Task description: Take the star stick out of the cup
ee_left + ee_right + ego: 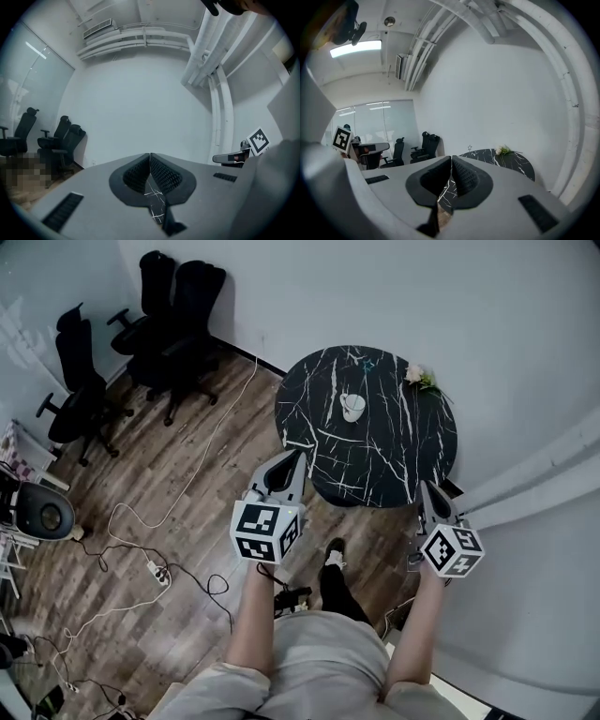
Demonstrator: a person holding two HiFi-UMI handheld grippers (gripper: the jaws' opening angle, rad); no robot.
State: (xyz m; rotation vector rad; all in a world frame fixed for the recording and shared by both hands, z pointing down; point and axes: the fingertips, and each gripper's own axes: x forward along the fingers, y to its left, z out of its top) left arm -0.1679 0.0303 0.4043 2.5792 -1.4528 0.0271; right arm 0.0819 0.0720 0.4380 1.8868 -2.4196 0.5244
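A white cup [352,406] stands near the middle of the round black marble table [394,465]. A thin stick rises from the cup and ends in a small teal star [368,363]; the star [470,147] also shows above the table's far edge in the right gripper view. My left gripper [298,456] hangs shut and empty over the table's near left rim. Also shut and empty, my right gripper [422,486] is at the near right rim. Both are well short of the cup. In each gripper view the jaws meet at the tips, left [150,155] and right [451,157].
A small bunch of flowers [422,379] lies at the table's far right edge. Black office chairs [141,324] stand at the back left on the wood floor, where cables and a power strip [157,573] trail. White walls and pipes [544,474] close in on the right.
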